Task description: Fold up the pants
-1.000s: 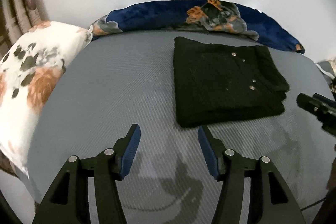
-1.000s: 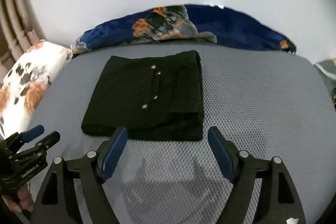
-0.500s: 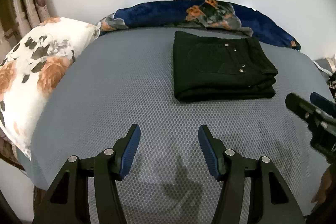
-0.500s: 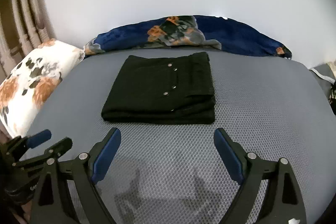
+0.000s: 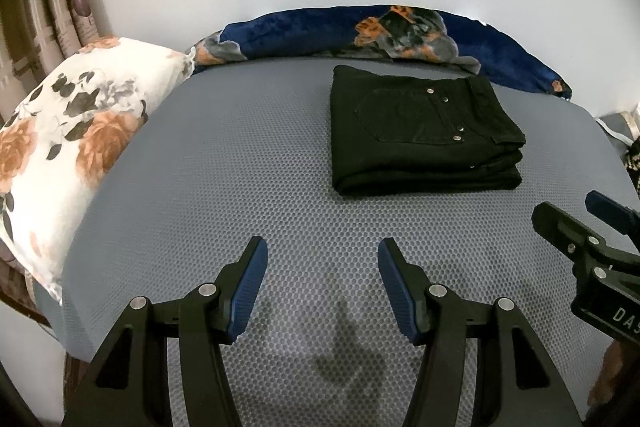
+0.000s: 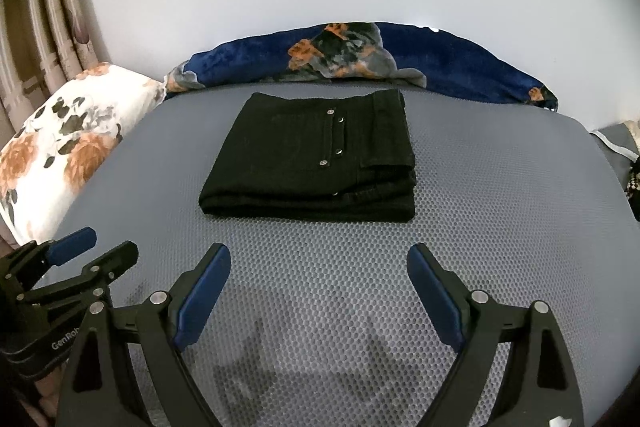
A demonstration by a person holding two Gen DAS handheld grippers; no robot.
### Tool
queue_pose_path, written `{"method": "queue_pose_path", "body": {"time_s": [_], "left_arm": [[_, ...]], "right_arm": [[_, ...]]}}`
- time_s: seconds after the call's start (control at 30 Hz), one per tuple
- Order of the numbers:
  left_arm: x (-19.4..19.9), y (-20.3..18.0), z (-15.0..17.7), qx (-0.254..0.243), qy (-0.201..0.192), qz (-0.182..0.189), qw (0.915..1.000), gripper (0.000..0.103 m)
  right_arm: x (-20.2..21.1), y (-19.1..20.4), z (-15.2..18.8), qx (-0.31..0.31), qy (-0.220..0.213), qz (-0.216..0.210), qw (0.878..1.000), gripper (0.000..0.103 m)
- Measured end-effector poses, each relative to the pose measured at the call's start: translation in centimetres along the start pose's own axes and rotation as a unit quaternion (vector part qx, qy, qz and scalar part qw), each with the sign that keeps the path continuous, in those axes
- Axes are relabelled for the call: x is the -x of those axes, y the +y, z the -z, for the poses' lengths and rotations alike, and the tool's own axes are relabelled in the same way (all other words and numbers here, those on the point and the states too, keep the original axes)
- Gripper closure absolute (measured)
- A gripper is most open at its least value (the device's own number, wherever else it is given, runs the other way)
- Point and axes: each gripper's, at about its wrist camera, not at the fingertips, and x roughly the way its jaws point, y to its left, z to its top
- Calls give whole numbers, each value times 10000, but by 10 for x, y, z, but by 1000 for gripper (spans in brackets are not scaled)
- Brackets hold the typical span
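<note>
Centrally on a grey mesh-covered bed (image 5: 240, 163), black pants (image 5: 420, 139) lie folded into a compact rectangle, touched by neither gripper. From the left wrist view the pants sit right of centre, and a back pocket outline shows on the top layer; the right wrist view (image 6: 316, 159) places them dead centre and shows a row of metal rivets more clearly, the pocket being too dark to make out there.

At the bottom of the left view, the left gripper (image 5: 322, 267) has its jaws parted with nothing between them, only bare bed beneath. The right gripper (image 6: 318, 279) stands wider apart, its jaws having just been opening, also empty. Each view catches the other gripper at its side edge: the right one at the far right of the left view (image 5: 576, 227), the left one at lower left of the right view (image 6: 84, 255).

A floral white pillow (image 5: 72, 147) fills the left edge, a navy floral blanket (image 6: 360, 55) runs along the far edge against a white wall. Curtains (image 6: 44, 27) hang at upper left. Open bed surface lies between the jaws and the near folded edge, and wide to the pants' right in the right view.
</note>
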Motion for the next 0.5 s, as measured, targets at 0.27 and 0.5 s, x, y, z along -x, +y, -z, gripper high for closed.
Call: {"method": "queue_pose_path", "body": {"time_s": [0.27,0.5], "left_arm": [[1,-2,0,28,-30,-27,10000,45],[-1,-1,1,34,0,-11,10000,45]], "right_arm": [[1,2,0,8,11,24,10000,15],[0,3,1,2,45,28,10000,15]]}}
